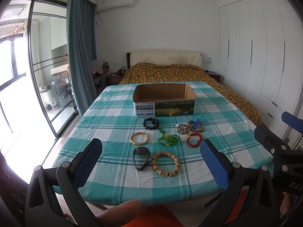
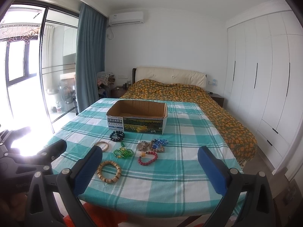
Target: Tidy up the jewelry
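Note:
An open cardboard box (image 1: 164, 102) (image 2: 137, 118) stands empty on a teal checked cloth (image 1: 113, 117). In front of it lie several pieces: a black bead bracelet (image 1: 151, 123), a gold bangle (image 1: 139, 137), green beads (image 1: 168, 140), a red bead bracelet (image 1: 194, 140), a mixed pile with blue beads (image 1: 190, 127), a dark watch (image 1: 141, 156) and a wooden bead bracelet (image 1: 166, 163) (image 2: 109, 171). My left gripper (image 1: 151, 151) is open and empty, just short of the watch. My right gripper (image 2: 149, 158) is open and empty, near the cloth's front edge.
The cloth covers a table at the foot of a bed with an orange patterned cover (image 1: 189, 73). White wardrobes (image 1: 265, 56) line the right wall. A glass sliding door (image 1: 47, 66) and blue curtain (image 1: 79, 56) are at left. The other gripper shows at far right (image 1: 280, 151).

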A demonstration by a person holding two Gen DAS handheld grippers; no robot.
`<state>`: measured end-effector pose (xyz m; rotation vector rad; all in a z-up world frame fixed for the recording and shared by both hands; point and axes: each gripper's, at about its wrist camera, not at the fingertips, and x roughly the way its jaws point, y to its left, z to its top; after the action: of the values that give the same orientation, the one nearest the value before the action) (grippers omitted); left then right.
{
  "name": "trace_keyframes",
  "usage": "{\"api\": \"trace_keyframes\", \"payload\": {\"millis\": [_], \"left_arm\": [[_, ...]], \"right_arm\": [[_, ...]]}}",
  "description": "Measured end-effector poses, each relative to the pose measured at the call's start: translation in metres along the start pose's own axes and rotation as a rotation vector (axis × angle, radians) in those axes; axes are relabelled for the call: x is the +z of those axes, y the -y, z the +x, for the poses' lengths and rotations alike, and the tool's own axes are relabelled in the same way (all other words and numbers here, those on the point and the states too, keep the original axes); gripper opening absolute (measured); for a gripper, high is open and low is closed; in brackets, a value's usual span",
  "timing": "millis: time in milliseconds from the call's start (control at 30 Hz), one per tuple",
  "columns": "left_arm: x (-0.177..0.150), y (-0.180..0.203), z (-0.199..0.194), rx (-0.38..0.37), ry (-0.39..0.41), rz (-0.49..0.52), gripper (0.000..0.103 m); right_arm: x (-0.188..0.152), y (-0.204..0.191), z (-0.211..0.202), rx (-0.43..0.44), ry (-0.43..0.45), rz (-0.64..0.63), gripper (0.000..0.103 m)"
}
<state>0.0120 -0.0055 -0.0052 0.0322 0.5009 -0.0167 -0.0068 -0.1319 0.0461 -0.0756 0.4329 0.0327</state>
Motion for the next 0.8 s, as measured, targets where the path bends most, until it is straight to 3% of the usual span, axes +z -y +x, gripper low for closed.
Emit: {"api": "trace_keyframes", "payload": {"millis": [800], "left_arm": [[-0.001,0.007,0.033,0.000,-0.101,0.026,0.103]], "right_arm": [[-0.001,0.005,0.027,-0.020,-0.072,0.002,0.103]]}}
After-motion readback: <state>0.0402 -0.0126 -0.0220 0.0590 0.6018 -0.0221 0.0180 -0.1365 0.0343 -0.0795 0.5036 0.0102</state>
